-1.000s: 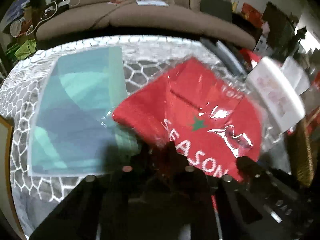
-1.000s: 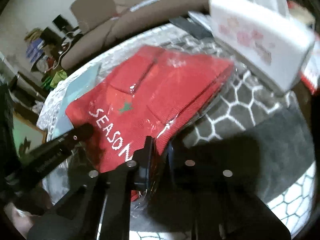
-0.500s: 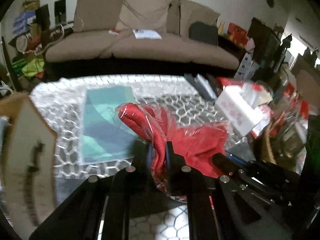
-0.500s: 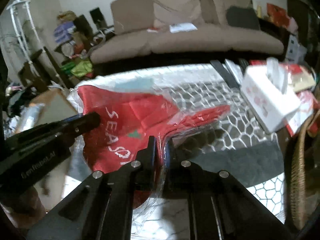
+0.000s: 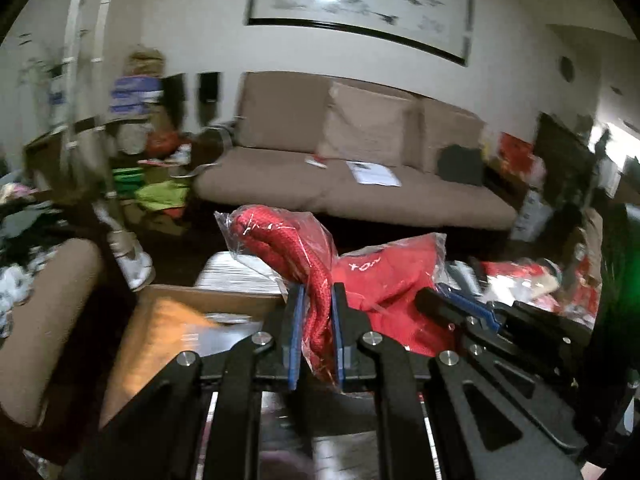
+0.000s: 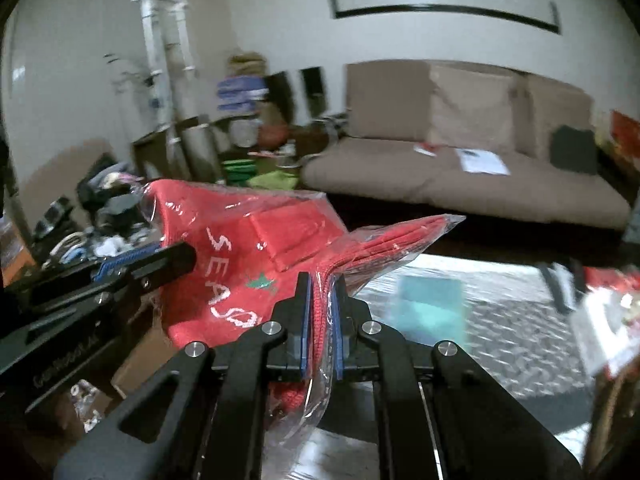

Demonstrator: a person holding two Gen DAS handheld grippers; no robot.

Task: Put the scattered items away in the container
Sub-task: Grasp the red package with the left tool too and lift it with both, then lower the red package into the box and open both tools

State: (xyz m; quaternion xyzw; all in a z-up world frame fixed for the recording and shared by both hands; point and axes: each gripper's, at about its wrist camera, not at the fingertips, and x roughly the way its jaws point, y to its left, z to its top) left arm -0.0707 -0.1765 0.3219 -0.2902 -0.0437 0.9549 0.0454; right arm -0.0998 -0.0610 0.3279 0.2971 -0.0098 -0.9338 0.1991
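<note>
A red knit item in a clear plastic bag (image 5: 384, 280), with white letters "SEASON" (image 6: 240, 248), hangs in the air between both grippers. My left gripper (image 5: 316, 304) is shut on its left edge. My right gripper (image 6: 320, 292) is shut on its right edge. An open cardboard box (image 5: 168, 320) sits below and left of the left gripper; its corner also shows in the right wrist view (image 6: 144, 356). The left gripper's body shows at the left of the right wrist view (image 6: 120, 272).
A table with a honeycomb-pattern cloth (image 6: 500, 320) holds a teal sheet (image 6: 432, 300) and a white tissue box (image 6: 600, 320). A brown sofa (image 5: 360, 184) stands behind. A brown chair arm (image 5: 44, 320) is at the left. Clutter lies at the far left (image 6: 92, 216).
Both grippers have lifted the bagged red item off the table and carried it up and left, toward the cardboard box. The views now look across the room.
</note>
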